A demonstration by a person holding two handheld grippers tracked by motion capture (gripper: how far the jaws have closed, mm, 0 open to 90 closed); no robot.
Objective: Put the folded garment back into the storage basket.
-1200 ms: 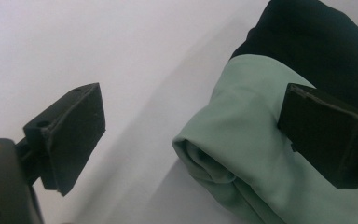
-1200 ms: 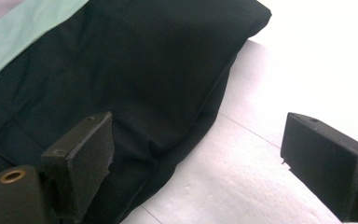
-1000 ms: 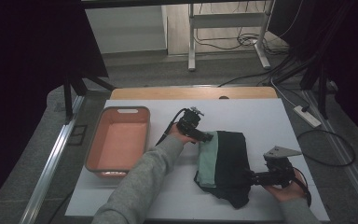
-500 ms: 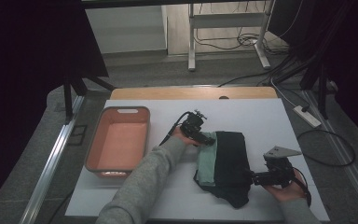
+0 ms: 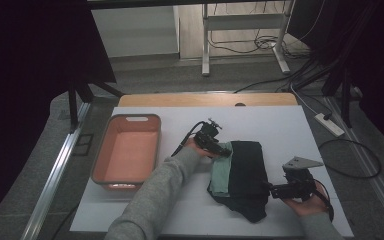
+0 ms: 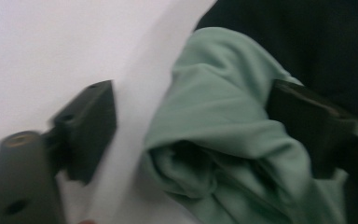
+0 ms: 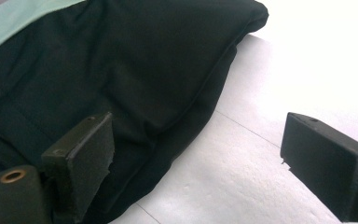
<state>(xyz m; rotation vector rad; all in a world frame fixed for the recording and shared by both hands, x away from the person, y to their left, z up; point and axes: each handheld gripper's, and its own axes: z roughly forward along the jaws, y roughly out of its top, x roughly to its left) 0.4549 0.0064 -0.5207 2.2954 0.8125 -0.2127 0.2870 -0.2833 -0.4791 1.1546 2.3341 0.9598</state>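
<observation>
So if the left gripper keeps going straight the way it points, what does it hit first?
Most likely the green cloth: it already lies bunched between the jaws of the left gripper, which have just been closing. Behind it is the black cloth; depth is unclear.

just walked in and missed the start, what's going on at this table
A person is handling a pile of clothes on the white table with two handheld grippers. The left gripper has been closing its fingers around a bunched fold of the green cloth, not yet pinched. The right gripper sits open at the edge of the black garment. An orange basket waits at the left.
</observation>
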